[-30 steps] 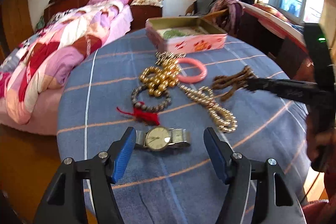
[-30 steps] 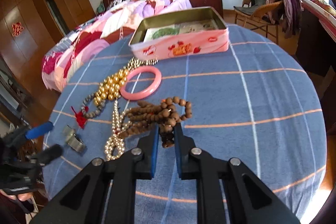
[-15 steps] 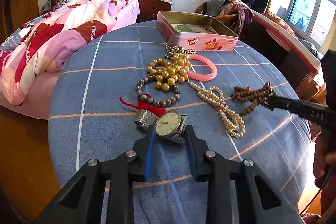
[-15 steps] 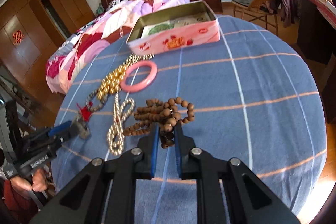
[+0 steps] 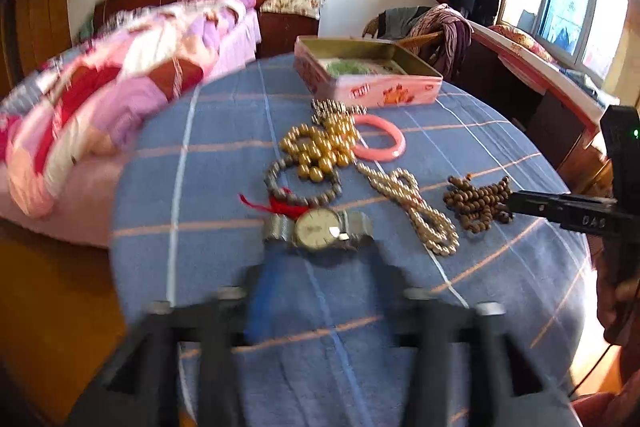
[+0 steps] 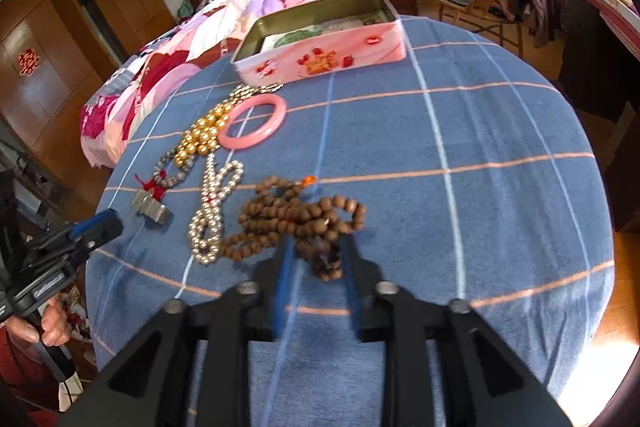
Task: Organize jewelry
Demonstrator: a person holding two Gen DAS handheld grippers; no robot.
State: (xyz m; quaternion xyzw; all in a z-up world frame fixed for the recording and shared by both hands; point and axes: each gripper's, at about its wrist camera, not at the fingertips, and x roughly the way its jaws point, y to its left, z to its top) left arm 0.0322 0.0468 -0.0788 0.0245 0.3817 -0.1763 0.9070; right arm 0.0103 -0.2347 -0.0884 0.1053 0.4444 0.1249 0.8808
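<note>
Low in its own frame, the left gripper (image 5: 320,291) tilts down, jaws just opened wide behind the watch (image 5: 318,229). The right gripper (image 6: 316,267), likewise tilted, has just been parting, brown beads (image 6: 304,219) lying loose between its fingers.

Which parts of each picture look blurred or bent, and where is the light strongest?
Left wrist view: the left gripper and the quilted pink bed cover are smeared by motion; the round-faced metal wristwatch stays fairly sharp; the bright window washes out. Right wrist view: the right gripper has blurred fingers; the brown wooden bead string is sharper; fisheye curves the blue checked tablecloth; sun glares lower right.
</note>
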